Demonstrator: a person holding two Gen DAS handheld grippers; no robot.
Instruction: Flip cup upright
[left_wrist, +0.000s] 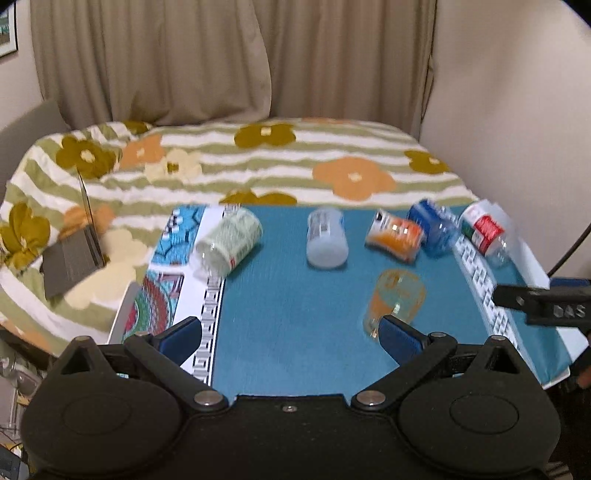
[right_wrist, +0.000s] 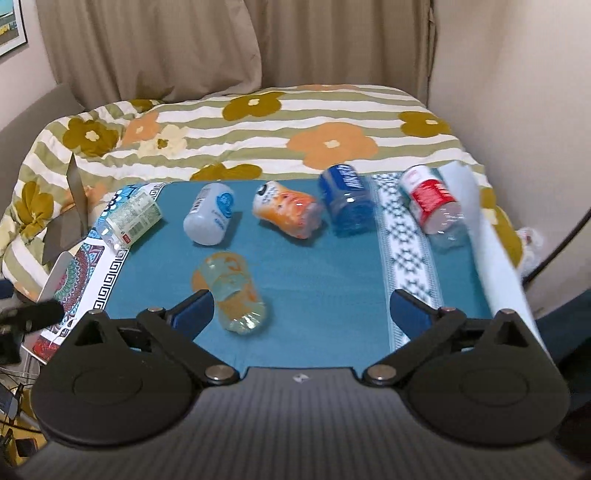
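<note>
Teal mat (right_wrist: 314, 295): cup (right_wrist: 231, 291) apparently beside right gripper (right_wrist: 301, 310).

Soft, even indoor light, faint shadows; motion blur smears both views, perhaps camera movement; fisheye edges curve.

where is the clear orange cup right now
The orange cup lies on its side on the teal mat, alone in front of the back row, nearest the white bottle, beside the right gripper's left finger.
</note>
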